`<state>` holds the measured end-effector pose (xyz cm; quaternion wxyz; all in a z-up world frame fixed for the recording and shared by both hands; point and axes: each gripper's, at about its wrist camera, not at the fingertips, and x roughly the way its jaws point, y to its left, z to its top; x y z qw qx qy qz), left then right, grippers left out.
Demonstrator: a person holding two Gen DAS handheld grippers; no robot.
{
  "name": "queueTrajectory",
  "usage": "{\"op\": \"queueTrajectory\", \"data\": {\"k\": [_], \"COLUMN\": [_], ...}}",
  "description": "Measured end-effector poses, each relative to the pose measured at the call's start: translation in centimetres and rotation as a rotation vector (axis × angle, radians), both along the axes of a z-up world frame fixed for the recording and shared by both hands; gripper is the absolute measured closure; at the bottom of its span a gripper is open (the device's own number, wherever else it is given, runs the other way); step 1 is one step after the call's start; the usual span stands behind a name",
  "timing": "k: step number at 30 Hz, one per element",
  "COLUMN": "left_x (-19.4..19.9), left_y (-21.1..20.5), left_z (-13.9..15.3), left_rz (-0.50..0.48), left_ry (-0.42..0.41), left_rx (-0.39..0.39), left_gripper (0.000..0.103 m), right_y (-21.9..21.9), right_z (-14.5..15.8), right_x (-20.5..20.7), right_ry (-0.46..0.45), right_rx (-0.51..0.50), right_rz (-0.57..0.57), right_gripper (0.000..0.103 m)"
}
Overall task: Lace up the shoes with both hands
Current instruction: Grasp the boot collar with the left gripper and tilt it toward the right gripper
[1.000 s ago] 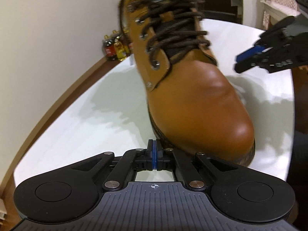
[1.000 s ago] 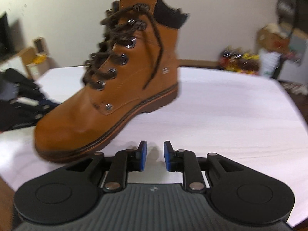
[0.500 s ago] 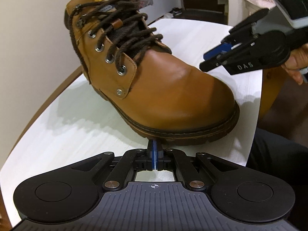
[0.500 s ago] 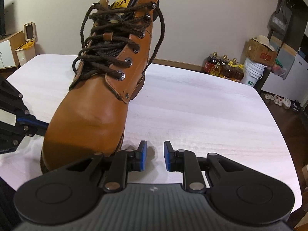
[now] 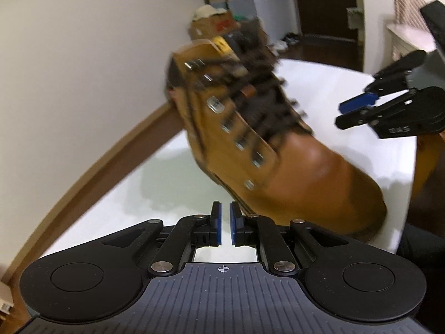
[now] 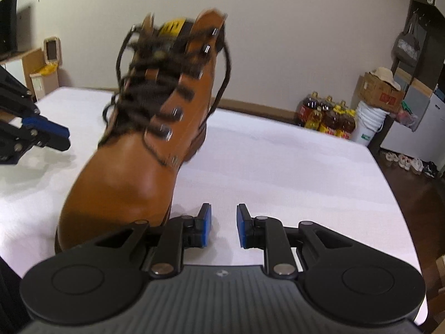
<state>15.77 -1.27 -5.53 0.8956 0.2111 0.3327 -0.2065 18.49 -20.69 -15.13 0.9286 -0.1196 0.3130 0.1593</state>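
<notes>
A tan, smooth-leather ankle boot (image 5: 292, 167) with metal eyelets and a rough dark brown lace (image 6: 222, 83) sits on the white, faintly textured tabletop (image 6: 278, 167), its rounded glossy toe just ahead and to the right of the left gripper (image 5: 225, 226) and ahead-left of the right gripper (image 6: 222, 229). The boot looks blurred in both views, where half a second ago it was sharp. The left gripper's blue-padded jaws, pressed together a second ago, have just been opening and now stand a narrow gap apart with nothing between them. The right gripper's jaws stand wider apart, also empty, the same as before. One loose lace end hangs down the boot's right side.
</notes>
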Motion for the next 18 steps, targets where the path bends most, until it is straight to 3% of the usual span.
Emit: {"op": "queueTrajectory", "data": {"k": [5, 8, 18], "left_x": [1.0, 1.4, 4.4], "left_y": [0.9, 1.2, -0.5], "left_z": [1.8, 3.0, 3.5], "left_rz": [-0.01, -0.049, -0.089], "left_ry": [-0.09, -0.141, -0.174], "left_rx": [-0.031, -0.048, -0.043], "left_gripper": [0.094, 0.088, 0.087], "right_y": [-1.6, -1.8, -0.1], "right_z": [2.9, 3.8, 5.5], "right_x": [0.1, 0.8, 2.4], "right_ry": [-0.129, -0.162, -0.234], "right_rx": [0.058, 0.042, -0.039], "right_rz": [0.058, 0.1, 0.263], "right_gripper": [0.081, 0.08, 0.08]}}
